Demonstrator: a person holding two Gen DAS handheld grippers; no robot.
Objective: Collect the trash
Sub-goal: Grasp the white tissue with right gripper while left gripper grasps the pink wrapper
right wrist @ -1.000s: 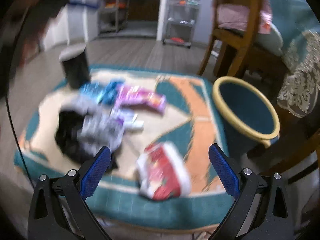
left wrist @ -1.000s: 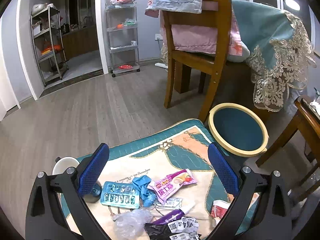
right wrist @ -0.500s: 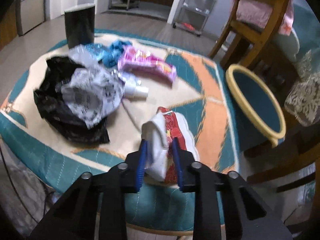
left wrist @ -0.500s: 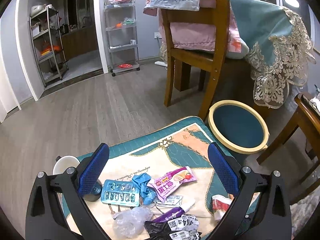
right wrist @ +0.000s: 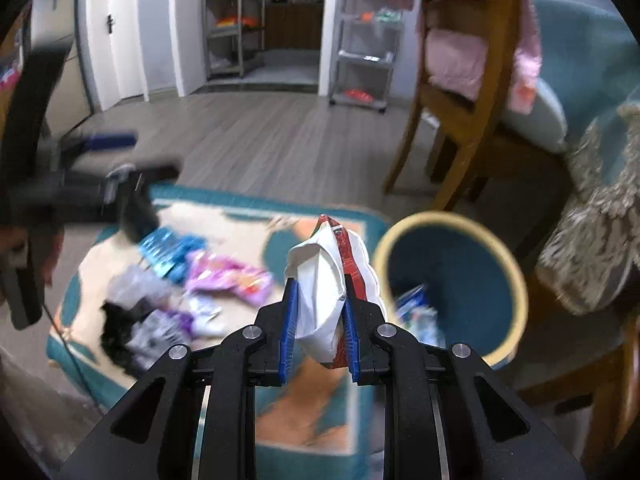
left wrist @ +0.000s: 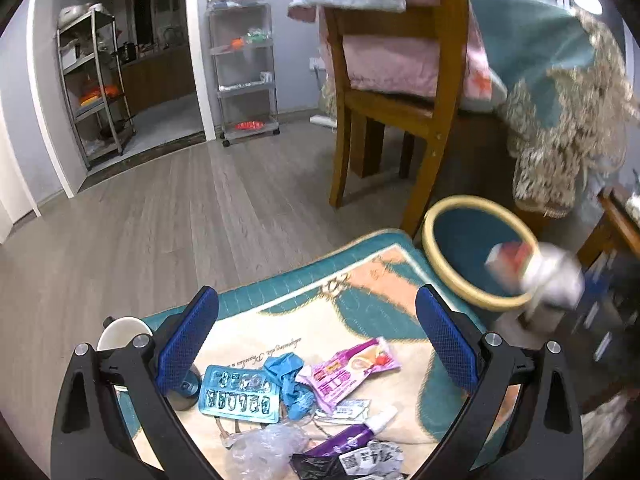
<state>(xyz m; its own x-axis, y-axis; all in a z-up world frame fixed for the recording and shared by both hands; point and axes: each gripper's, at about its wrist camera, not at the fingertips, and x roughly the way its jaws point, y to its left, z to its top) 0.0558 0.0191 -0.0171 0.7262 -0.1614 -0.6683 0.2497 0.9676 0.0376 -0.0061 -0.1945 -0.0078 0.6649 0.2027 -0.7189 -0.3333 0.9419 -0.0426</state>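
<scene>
Our right hand-held gripper (right wrist: 318,326) has just closed its jaws and now pinches the red-and-white wrapper (right wrist: 326,280), carried off the counter (right wrist: 288,420) with the bin (right wrist: 452,280) at about two o'clock from it. The wrapper is limp and gripped low, so we judge it could slip or catch the bin's rim and fall outside if we release short. Our left hand-held gripper (left wrist: 316,344) hangs spread and empty over the remaining litter, the purple packet (left wrist: 352,368) among it.
</scene>
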